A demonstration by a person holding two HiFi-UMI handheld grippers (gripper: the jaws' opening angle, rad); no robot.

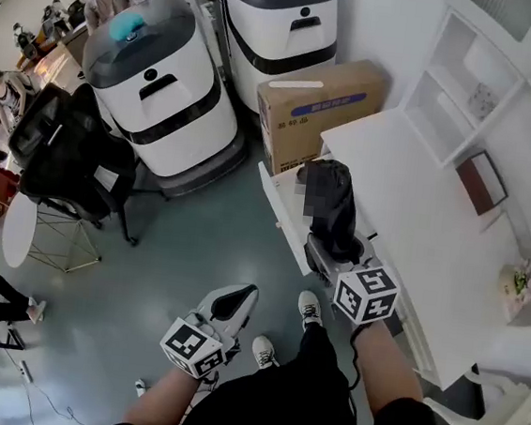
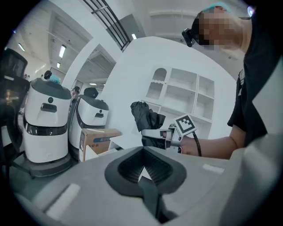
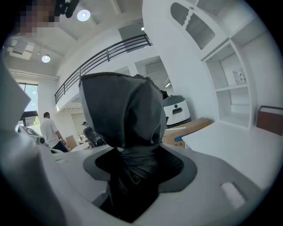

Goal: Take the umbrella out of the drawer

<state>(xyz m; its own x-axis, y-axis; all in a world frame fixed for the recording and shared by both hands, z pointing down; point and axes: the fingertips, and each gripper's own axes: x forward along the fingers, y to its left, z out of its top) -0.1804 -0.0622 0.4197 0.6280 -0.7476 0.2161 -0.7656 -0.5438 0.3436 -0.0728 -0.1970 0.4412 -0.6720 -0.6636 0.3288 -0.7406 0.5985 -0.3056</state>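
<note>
In the head view my right gripper (image 1: pixel 329 251) is shut on a black folded umbrella (image 1: pixel 329 201), which it holds upright above the open white drawer (image 1: pixel 279 205) at the left edge of the white desk (image 1: pixel 416 213). The right gripper view shows the umbrella's bunched fabric (image 3: pixel 121 114) filling the space between the jaws of the right gripper (image 3: pixel 132 176). Lower left, over the floor, my left gripper (image 1: pixel 236 298) is shut with nothing in it. Its own view shows the left gripper (image 2: pixel 142 171) with pads together, and beyond it the umbrella (image 2: pixel 148 118) in the right gripper (image 2: pixel 164 133).
Two large white machines (image 1: pixel 161 87) (image 1: pixel 281 20) stand on the grey floor beyond the desk, with a cardboard box (image 1: pixel 319 104) between them and the desk. A black chair (image 1: pixel 65 148) is at the left. A white shelf unit (image 1: pixel 467 87) stands on the desk's far side.
</note>
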